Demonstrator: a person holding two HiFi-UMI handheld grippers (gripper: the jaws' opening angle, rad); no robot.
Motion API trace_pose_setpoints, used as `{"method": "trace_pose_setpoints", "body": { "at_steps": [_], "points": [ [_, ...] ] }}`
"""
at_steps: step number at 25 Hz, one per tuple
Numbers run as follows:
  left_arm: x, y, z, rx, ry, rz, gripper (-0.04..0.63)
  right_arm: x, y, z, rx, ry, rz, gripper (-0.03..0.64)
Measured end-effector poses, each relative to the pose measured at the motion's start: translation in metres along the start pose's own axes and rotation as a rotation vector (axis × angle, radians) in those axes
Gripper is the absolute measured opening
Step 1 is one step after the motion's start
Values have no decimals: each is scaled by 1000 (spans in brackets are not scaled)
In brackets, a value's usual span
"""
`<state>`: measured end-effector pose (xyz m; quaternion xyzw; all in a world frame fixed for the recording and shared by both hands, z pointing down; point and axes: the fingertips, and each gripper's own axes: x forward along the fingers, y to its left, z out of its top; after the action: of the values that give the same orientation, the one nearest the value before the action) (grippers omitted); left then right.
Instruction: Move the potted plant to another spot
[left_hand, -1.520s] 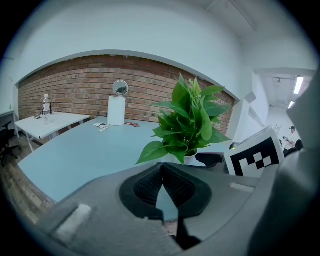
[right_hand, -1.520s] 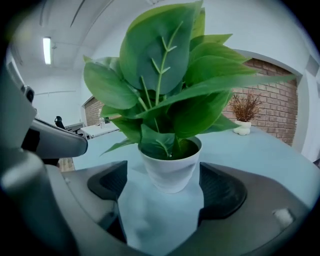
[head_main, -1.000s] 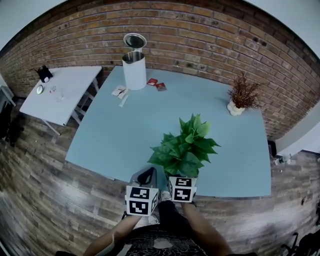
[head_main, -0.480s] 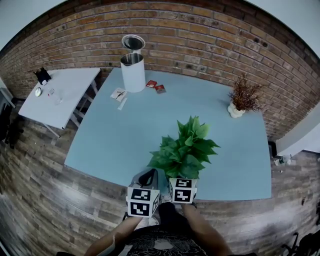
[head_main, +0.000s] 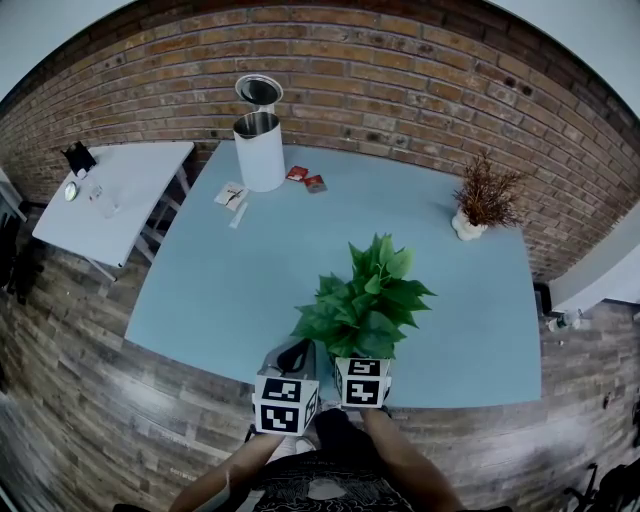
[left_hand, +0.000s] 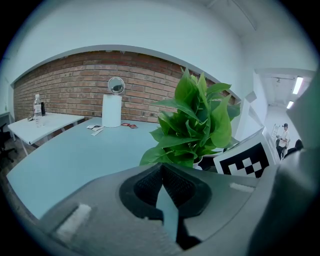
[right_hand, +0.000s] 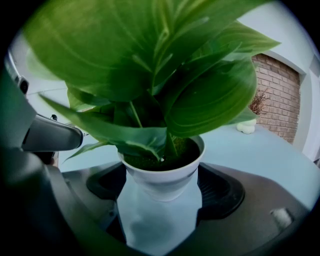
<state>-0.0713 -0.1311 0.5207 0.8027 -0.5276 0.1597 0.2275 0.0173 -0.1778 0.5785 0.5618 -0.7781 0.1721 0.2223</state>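
The potted plant (head_main: 365, 300) has broad green leaves and a small white pot (right_hand: 162, 175). It sits near the front edge of the light blue table (head_main: 250, 270). My right gripper (right_hand: 161, 187) is shut on the pot, one jaw against each side. In the head view the right gripper (head_main: 363, 362) is under the leaves, which hide its jaws and the pot. My left gripper (head_main: 293, 352) is just left of the plant, shut and holding nothing. In the left gripper view the left gripper (left_hand: 161, 170) has its pads together, with the plant (left_hand: 197, 125) to its right.
A white cylindrical container (head_main: 258, 150) with an open lid stands at the table's back left, with small packets (head_main: 305, 180) and papers (head_main: 232, 193) beside it. A dried plant in a white vase (head_main: 480, 200) is at the back right. A white side table (head_main: 110, 190) stands left; a brick wall runs behind.
The head view has drifted slightly, so the table's things sit a little further left. Both grippers and the plant hold nearly the same place, and the grip is unchanged.
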Motion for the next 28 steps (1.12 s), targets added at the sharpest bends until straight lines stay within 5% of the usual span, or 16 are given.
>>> {"method": "trace_pose_setpoints", "body": {
  "at_steps": [28],
  "points": [
    [41, 4, 26, 30, 15, -22, 0, 36, -22, 25, 20, 15, 7, 442]
  ]
}}
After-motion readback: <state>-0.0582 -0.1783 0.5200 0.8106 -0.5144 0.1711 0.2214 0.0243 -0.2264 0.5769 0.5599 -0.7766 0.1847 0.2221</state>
